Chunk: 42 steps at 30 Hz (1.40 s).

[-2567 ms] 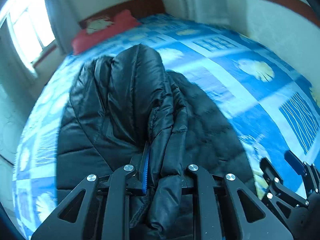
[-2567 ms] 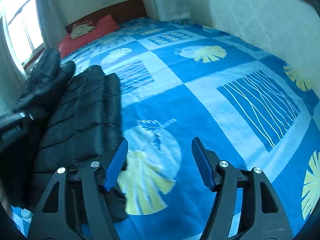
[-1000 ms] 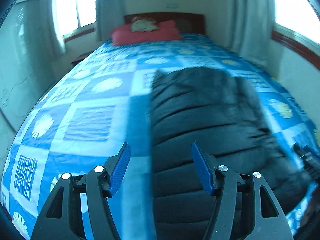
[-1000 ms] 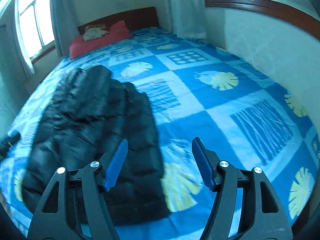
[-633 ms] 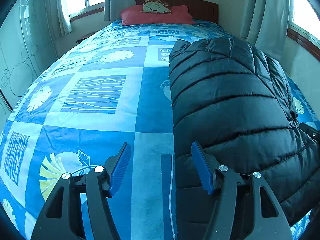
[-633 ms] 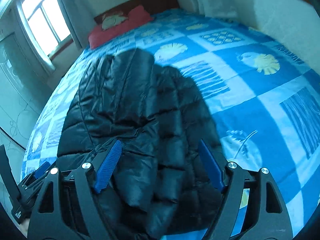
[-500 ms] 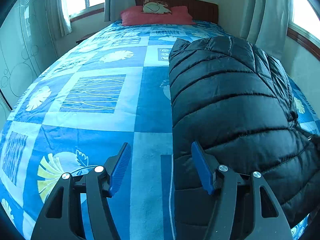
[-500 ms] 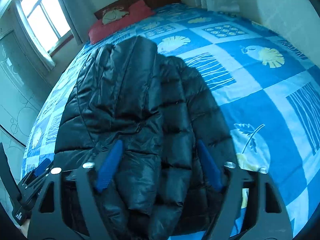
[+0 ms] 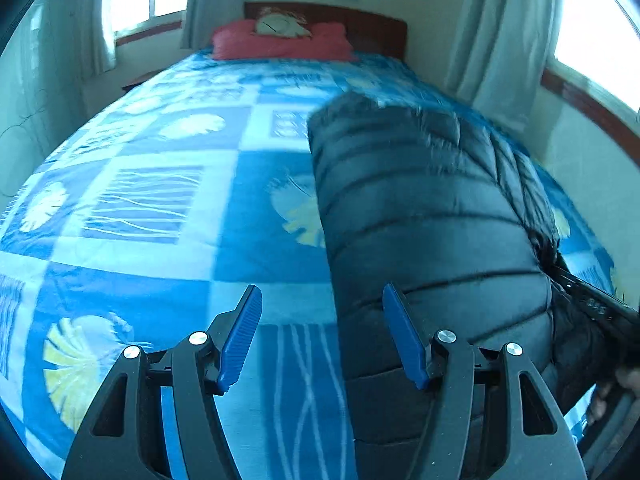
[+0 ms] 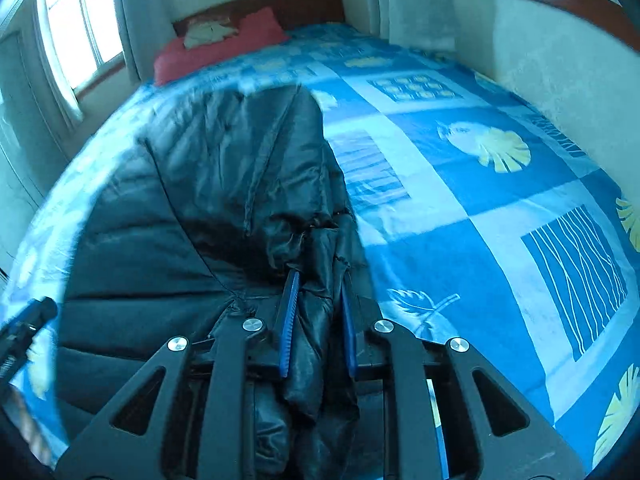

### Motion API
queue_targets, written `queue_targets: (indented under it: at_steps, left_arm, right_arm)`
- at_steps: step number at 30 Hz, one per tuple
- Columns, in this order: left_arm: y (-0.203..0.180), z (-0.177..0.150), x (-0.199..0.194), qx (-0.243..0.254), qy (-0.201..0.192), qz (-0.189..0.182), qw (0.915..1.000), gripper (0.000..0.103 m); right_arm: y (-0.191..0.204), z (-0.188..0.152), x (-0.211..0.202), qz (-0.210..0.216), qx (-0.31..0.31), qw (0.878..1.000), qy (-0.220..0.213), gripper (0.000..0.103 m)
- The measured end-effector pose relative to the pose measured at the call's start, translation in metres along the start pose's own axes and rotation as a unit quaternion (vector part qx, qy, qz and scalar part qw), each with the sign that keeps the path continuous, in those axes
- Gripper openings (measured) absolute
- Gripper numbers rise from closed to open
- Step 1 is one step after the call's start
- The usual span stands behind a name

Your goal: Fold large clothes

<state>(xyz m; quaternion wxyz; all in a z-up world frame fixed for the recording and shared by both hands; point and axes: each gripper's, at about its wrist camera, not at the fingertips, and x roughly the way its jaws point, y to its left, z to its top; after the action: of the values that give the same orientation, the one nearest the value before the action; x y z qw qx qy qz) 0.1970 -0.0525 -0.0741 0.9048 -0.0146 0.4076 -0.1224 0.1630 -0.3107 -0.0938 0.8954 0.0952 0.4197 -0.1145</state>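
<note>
Both grippers point down at a bed [image 9: 168, 208] with a blue patterned cover. Left gripper [image 9: 322, 334] stands wide apart with nothing between its blue pads; its right pad is just beside the left edge of the black puffer jacket [image 9: 424, 208], over bare cover. Right gripper [image 10: 316, 320] is closing narrow, a bunched fold of the jacket [image 10: 208, 200] between its pads. Red pillows [image 9: 280, 42] lie at the headboard [image 9: 372, 32].
</note>
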Motion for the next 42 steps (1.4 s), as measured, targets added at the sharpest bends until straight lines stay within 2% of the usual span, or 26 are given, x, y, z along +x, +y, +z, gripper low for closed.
queue_targets:
  at_steps: [3,7,10,11,12,14,15,17,21,24,25,27,29,32,37,40,42]
  left_arm:
    - [-0.013,-0.006,0.019,0.013,0.01,0.014,0.9998,0.063]
    - [-0.022,-0.01,0.036,0.021,0.018,0.018,0.9995,0.062]
    - [-0.026,-0.008,0.029,0.034,0.012,0.022,0.9991,0.055]
    - [-0.027,-0.008,0.026,0.039,0.009,0.025,0.9989,0.054]
    - [-0.027,-0.007,0.023,0.045,0.004,0.03,0.9985,0.054]
    - [-0.021,-0.005,0.015,0.034,0.002,0.027,0.9991,0.054]
    - [-0.018,-0.005,0.012,0.023,0.003,0.021,0.9995,0.054]
    - [-0.007,-0.003,0.0,-0.009,-0.001,0.003,1.0,0.055]
    - [-0.008,-0.004,-0.019,-0.009,-0.025,-0.005,0.9996,0.056]
    - [-0.017,-0.006,-0.014,0.001,-0.012,-0.018,0.9998,0.056]
    - [-0.019,-0.007,-0.008,0.001,-0.002,-0.02,0.9998,0.056]
    - [-0.021,-0.01,0.006,0.0,0.016,-0.027,0.9995,0.058]
    - [-0.024,-0.016,0.021,0.005,0.031,-0.035,0.9989,0.059]
    - [-0.026,-0.021,0.031,0.013,0.031,-0.026,0.9991,0.059]
    - [-0.028,-0.012,0.013,0.034,0.025,-0.017,0.999,0.057]
    - [-0.022,0.004,-0.007,0.028,0.003,-0.023,0.9993,0.057]
    - [-0.019,0.021,-0.017,0.019,-0.016,-0.027,0.9993,0.057]
  right_arm:
    - [0.002,-0.012,0.016,-0.015,-0.021,1.0,-0.004,0.021]
    - [-0.006,-0.016,0.025,0.001,0.002,1.0,-0.001,0.021]
    - [-0.009,-0.01,0.022,0.008,0.005,1.0,0.005,0.022]
    - [-0.01,-0.006,0.018,0.007,0.006,1.0,0.005,0.027]
    - [-0.011,-0.004,0.013,0.003,0.006,1.0,0.005,0.038]
    - [-0.014,0.002,-0.003,-0.013,0.009,1.0,0.005,0.051]
    - [-0.015,0.004,-0.01,-0.014,0.012,1.0,-0.001,0.052]
    - [-0.011,0.006,-0.039,-0.018,0.018,0.999,-0.031,0.051]
    - [0.013,0.003,-0.07,-0.01,-0.023,0.997,-0.07,0.031]
    - [0.033,-0.008,-0.06,0.021,-0.052,0.997,-0.045,0.029]
    - [0.036,-0.013,-0.049,0.012,-0.058,0.998,-0.033,0.028]
    - [0.036,-0.024,-0.024,-0.003,-0.065,0.998,-0.006,0.029]
    - [0.031,-0.038,-0.001,-0.011,-0.065,0.998,-0.013,0.03]
    - [0.033,-0.04,0.004,-0.018,-0.063,0.998,-0.017,0.03]
    - [0.037,-0.027,-0.018,-0.014,-0.053,0.999,-0.002,0.03]
    - [0.04,-0.008,-0.05,0.001,-0.047,0.998,-0.036,0.033]
    - [0.046,0.014,-0.064,0.007,-0.05,0.996,-0.067,0.042]
